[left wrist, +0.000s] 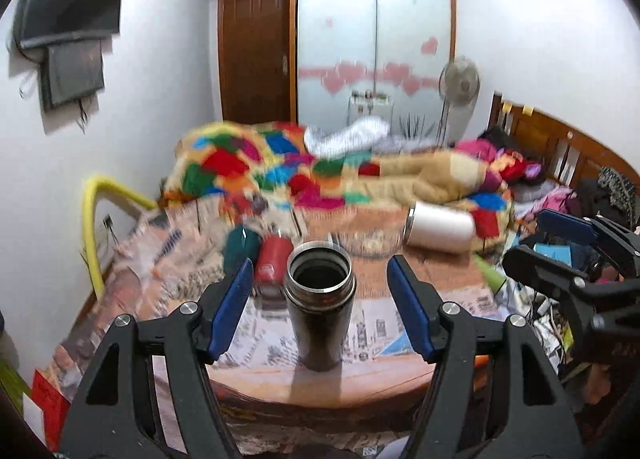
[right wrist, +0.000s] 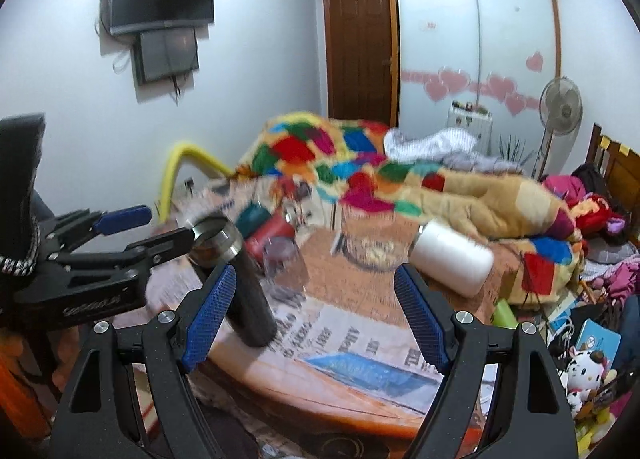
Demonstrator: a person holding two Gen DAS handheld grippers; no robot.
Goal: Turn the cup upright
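Note:
A dark steel cup [left wrist: 320,311] stands upright on the newspaper near the table's front edge, its mouth open upward. My left gripper [left wrist: 320,279] is open, its blue pads on either side of the cup and apart from it. In the right wrist view the same cup [right wrist: 236,283] stands at the left, with the left gripper [right wrist: 160,231] around its rim. My right gripper [right wrist: 316,291] is open and empty to the right of the cup; it also shows in the left wrist view [left wrist: 560,243].
A white cup [left wrist: 440,229] lies on its side at the back right. A green cup [left wrist: 240,247] and a red cup [left wrist: 274,255] lie at the back left. A clear glass [right wrist: 286,265] and a glass bowl [right wrist: 372,247] stand mid-table. A quilt [left wrist: 280,167] is behind.

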